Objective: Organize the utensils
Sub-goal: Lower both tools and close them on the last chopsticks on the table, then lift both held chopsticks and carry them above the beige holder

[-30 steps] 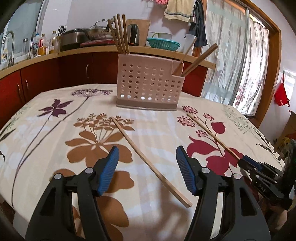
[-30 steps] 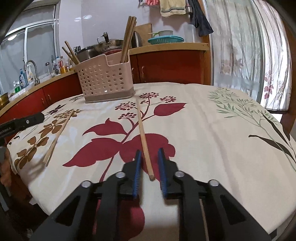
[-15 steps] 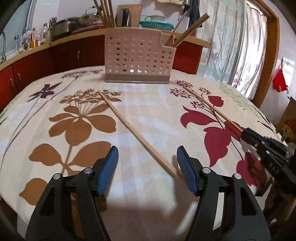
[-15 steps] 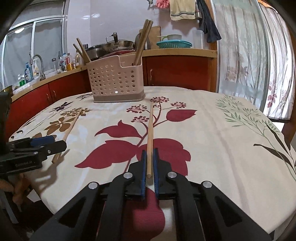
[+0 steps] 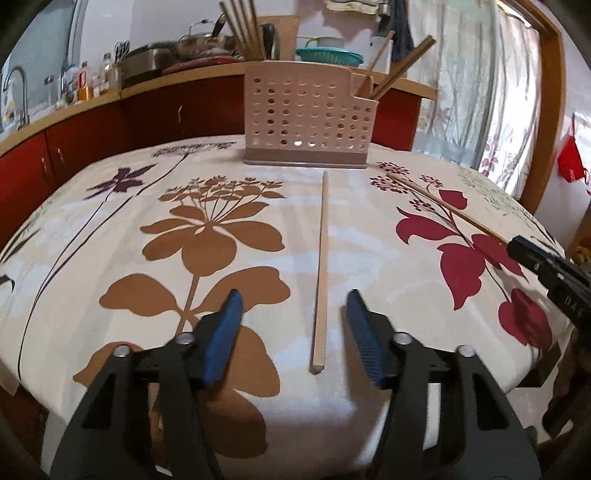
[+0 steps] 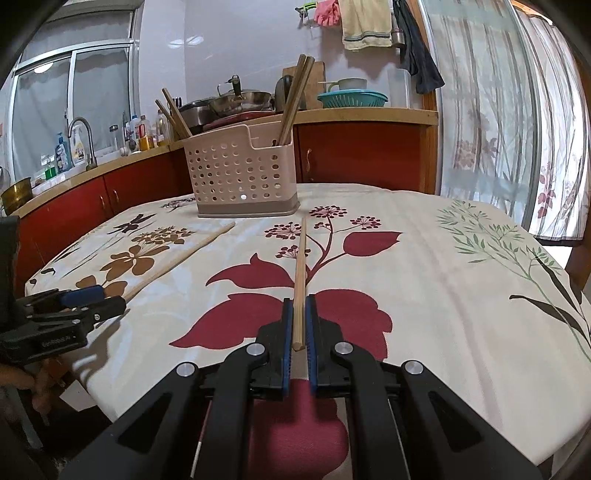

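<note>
Faintly, "DAS" (partial) on right tongs [image 5: 517, 245]

left gripper [image 5: 291, 317]: black frame | blue ribbed jaws | silver pivot screws

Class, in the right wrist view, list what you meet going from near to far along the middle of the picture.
right gripper → chopstick between its fingers → perforated utensil holder → wooden counter → hanging towel

Left gripper [image 5: 293, 314] agape, right gripper [image 6: 299, 325] clamped
</note>
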A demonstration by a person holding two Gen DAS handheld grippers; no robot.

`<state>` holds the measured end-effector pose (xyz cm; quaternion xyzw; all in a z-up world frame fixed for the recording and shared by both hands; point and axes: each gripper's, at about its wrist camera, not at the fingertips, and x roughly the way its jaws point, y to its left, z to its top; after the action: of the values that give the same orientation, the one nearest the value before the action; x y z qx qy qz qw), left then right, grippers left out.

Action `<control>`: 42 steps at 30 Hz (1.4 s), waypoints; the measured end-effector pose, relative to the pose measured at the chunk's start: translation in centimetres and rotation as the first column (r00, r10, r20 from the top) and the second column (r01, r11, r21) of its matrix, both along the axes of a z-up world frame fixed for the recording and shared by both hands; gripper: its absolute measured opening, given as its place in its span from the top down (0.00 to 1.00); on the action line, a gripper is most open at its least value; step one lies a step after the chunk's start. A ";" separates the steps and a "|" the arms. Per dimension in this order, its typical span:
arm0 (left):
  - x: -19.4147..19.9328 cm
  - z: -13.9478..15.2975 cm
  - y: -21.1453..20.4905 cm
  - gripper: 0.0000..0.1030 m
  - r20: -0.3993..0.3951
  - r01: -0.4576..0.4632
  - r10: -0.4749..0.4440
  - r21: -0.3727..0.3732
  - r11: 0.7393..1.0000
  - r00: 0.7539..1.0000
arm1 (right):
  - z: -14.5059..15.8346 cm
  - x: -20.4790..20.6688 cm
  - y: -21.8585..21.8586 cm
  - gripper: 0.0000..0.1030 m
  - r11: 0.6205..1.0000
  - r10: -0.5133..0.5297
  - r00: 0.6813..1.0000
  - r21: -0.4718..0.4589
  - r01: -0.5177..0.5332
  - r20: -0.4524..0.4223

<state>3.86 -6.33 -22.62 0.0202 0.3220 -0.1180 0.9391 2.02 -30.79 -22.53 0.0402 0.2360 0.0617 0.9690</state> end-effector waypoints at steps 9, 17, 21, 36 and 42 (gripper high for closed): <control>0.0 -0.1 0.1 0.94 0.015 0.060 -0.059 -0.023 0.998 0.998 | 0.1 -0.3 0.3 0.93 1.000 0.008 1.000 0.017 -0.008 0.007; -1.0 1.4 -0.4 0.94 0.079 0.102 -0.101 -0.009 0.995 0.992 | 1.6 -0.8 0.7 0.93 1.000 0.009 0.999 0.010 -0.010 0.040; -1.3 2.5 -0.3 0.94 0.116 0.101 -0.099 -0.010 0.995 0.988 | 2.7 -1.3 0.7 0.93 1.000 0.003 0.998 0.007 -0.003 0.063; -0.8 6.6 0.8 0.94 0.150 0.110 -0.102 -0.046 0.993 0.983 | 7.5 -2.1 1.0 0.94 1.000 0.001 0.988 0.009 -0.002 0.155; -0.8 5.4 0.8 0.94 0.101 0.113 -0.108 -0.043 0.993 0.989 | 7.6 -2.1 1.3 0.94 1.000 0.006 0.988 0.007 -0.007 0.156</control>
<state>3.03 -5.51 -17.24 0.0211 0.2705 -0.1766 0.9461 -0.09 -29.51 -14.92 0.0383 0.1596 0.0687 0.9840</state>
